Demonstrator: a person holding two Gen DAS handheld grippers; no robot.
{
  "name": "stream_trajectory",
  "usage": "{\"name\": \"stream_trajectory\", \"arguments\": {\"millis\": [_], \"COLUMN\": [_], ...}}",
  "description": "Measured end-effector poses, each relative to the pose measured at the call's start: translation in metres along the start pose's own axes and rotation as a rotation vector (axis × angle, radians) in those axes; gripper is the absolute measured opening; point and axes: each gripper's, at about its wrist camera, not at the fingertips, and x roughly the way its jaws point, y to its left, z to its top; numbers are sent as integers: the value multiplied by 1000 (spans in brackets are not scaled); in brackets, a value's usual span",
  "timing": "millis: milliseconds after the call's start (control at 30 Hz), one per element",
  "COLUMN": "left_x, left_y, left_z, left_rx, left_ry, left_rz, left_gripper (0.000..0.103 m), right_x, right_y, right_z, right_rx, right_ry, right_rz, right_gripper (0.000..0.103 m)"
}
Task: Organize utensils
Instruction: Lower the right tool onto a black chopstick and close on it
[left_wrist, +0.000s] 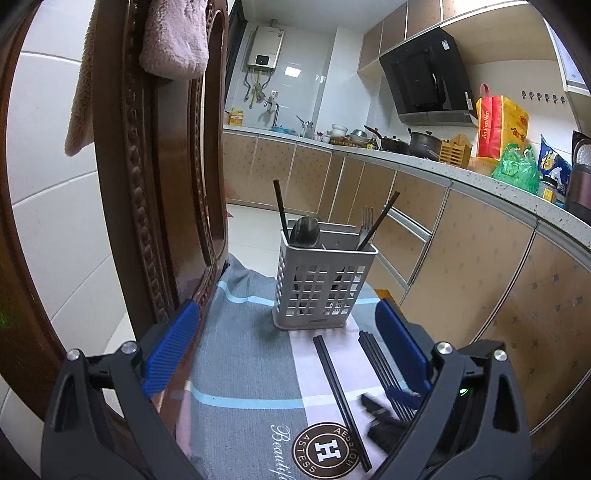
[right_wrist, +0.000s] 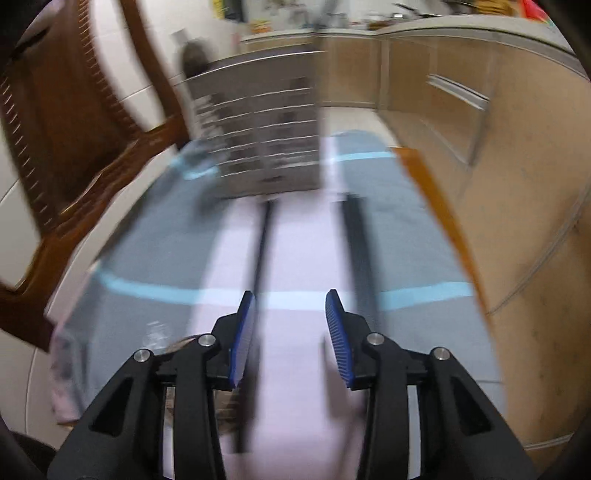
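A grey perforated utensil holder (left_wrist: 320, 284) stands on a cloth-covered surface (left_wrist: 251, 354). It holds two black chopsticks, a spoon (left_wrist: 304, 230) and a fork (left_wrist: 366, 218). A single black chopstick (left_wrist: 341, 402) and a bundle of black chopsticks (left_wrist: 384, 373) lie on the cloth in front of it. My left gripper (left_wrist: 288, 332) is open and empty, held above the cloth short of the holder. My right gripper (right_wrist: 290, 314) is open and empty, low over the cloth between the single chopstick (right_wrist: 258, 295) and the bundle (right_wrist: 360, 258); its tip (left_wrist: 384, 417) shows in the left wrist view. The right view is motion-blurred; the holder (right_wrist: 258, 136) is ahead.
A carved wooden chair back (left_wrist: 155, 166) with towels rises at the left of the cloth. Kitchen cabinets (left_wrist: 480, 266) and a cluttered counter (left_wrist: 517, 173) run along the right. Tiled floor (left_wrist: 255, 229) lies beyond the holder.
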Motion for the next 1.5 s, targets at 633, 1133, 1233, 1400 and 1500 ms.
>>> {"name": "stream_trajectory", "arguments": {"millis": [633, 1133, 1233, 1400, 1500], "left_x": [12, 15, 17, 18, 19], "left_y": [9, 7, 7, 7, 6], "left_z": [-3, -7, -7, -8, -8], "left_rx": [-50, -43, -43, -47, -44], "left_ry": [74, 89, 94, 101, 106], "left_rz": [-18, -9, -9, -8, -11], "left_gripper": [95, 95, 95, 95, 95], "right_x": [-21, 5, 10, 7, -3], "right_y": [28, 28, 40, 36, 26], "right_z": [-48, -15, -18, -21, -21], "right_rx": [124, -41, -69, -55, -4], "right_ry": [71, 95, 120, 82, 40], "right_rz": [46, -15, -19, -33, 75], "right_gripper": [20, 21, 21, 16, 16]}}
